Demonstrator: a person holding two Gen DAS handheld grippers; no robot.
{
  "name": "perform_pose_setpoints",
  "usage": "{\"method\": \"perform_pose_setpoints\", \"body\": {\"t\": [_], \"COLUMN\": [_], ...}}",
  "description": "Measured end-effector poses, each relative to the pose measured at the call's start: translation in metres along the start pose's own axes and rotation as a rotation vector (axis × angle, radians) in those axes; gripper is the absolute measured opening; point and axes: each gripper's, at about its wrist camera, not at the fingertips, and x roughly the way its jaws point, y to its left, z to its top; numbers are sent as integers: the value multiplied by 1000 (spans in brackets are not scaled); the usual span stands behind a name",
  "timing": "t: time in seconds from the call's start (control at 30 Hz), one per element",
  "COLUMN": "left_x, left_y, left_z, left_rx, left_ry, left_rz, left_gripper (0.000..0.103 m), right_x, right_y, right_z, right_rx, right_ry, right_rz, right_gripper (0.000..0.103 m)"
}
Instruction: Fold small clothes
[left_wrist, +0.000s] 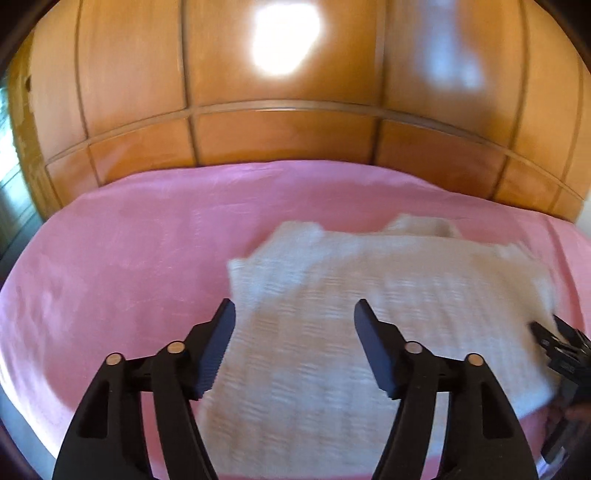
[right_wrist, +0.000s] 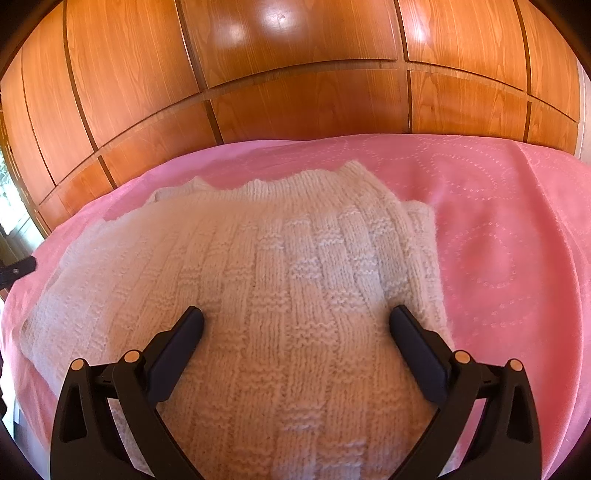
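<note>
Lying flat on the pink bed cover (right_wrist: 498, 221), the white knitted sweater (right_wrist: 277, 277) fills the middle of the right wrist view, where its bumpy knit rows look sharp and the right gripper (right_wrist: 295, 314) has its fingers spread wide over it, holding nothing. The left wrist view is blurry, but it shows the left gripper (left_wrist: 294, 308) wide open over the sweater's left edge. Brown wooden doors (left_wrist: 280, 136) fill the top of both views.
</note>
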Motion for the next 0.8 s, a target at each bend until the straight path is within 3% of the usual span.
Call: {"method": "perform_pose_setpoints", "body": {"t": [0.17,0.37,0.63,0.8], "left_x": [-8,-8,-5,1], "left_y": [-22,-38,-55,-66], "left_z": [-8,-19,-27,-32], "left_rx": [22,73,97,118], "left_ry": [6,25,52,70], "left_rz": [-53,-73,-98,-120], "left_gripper": [67,67,67,67], "right_x": [-5,-23,-61,-44], "right_y": [8,4,-33,-45], "right_z": [0,6,24,22], "right_rx": [-11,17,133,148], "right_ry": [9,47,-19,30], "right_rz": [-28,0,8,-32], "right_gripper": [101,100,99,84]}}
